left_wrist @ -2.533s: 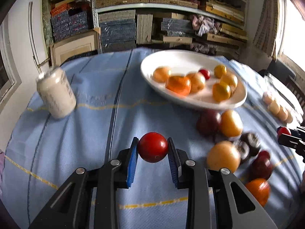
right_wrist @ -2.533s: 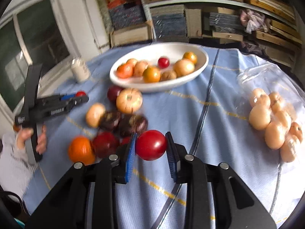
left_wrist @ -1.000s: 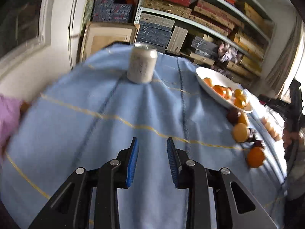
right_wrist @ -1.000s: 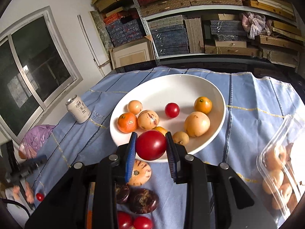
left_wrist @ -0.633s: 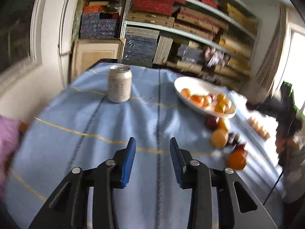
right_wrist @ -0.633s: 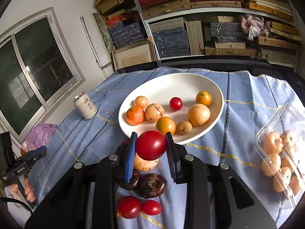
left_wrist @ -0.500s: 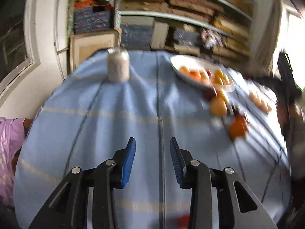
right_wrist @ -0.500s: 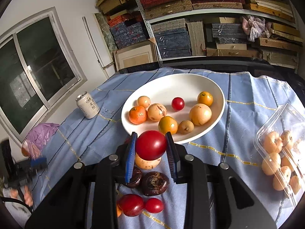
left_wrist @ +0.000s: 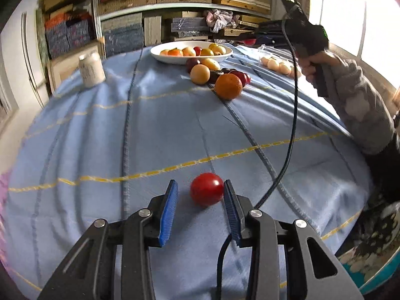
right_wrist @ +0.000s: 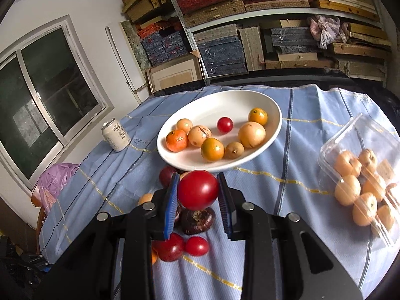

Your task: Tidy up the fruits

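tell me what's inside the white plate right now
The white plate holds eight loose fruits: a small red tomato, a mandarin, and six orange or tan round ones. Its near rim hides nothing; the fruit undersides can't be seen.

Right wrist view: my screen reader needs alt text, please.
The right claw grips a red tomato above loose fruit, just short of a white plate of oranges and small fruit on a blue cloth. A can stands left; a clear box right.
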`<state>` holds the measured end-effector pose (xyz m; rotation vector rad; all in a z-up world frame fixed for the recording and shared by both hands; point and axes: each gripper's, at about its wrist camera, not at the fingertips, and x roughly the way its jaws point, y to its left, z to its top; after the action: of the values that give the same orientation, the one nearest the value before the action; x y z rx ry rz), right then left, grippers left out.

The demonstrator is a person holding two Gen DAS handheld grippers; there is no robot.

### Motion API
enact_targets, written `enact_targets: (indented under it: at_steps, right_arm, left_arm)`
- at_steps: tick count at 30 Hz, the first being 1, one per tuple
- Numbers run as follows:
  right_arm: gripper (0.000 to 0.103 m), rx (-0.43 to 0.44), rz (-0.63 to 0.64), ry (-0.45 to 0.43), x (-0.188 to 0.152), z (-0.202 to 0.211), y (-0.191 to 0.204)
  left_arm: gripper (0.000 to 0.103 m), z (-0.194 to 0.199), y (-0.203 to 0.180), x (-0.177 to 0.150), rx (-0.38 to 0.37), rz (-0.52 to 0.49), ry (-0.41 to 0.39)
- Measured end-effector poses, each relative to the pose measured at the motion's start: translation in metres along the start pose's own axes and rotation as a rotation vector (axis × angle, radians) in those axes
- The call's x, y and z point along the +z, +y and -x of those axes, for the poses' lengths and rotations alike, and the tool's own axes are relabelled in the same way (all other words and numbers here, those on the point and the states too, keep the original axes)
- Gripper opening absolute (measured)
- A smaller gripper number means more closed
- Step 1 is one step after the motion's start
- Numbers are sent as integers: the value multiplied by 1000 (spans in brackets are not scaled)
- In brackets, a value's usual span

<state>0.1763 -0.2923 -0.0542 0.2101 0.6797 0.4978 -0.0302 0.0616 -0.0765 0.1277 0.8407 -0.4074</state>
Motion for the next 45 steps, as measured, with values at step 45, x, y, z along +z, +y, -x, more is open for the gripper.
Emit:
enact_targets:
  at_steps: [45]
  right_arm:
    - [29,-164,151,12,87,-117,-19]
  left_arm:
    - [29,-220,83,349,-10,171,-50]
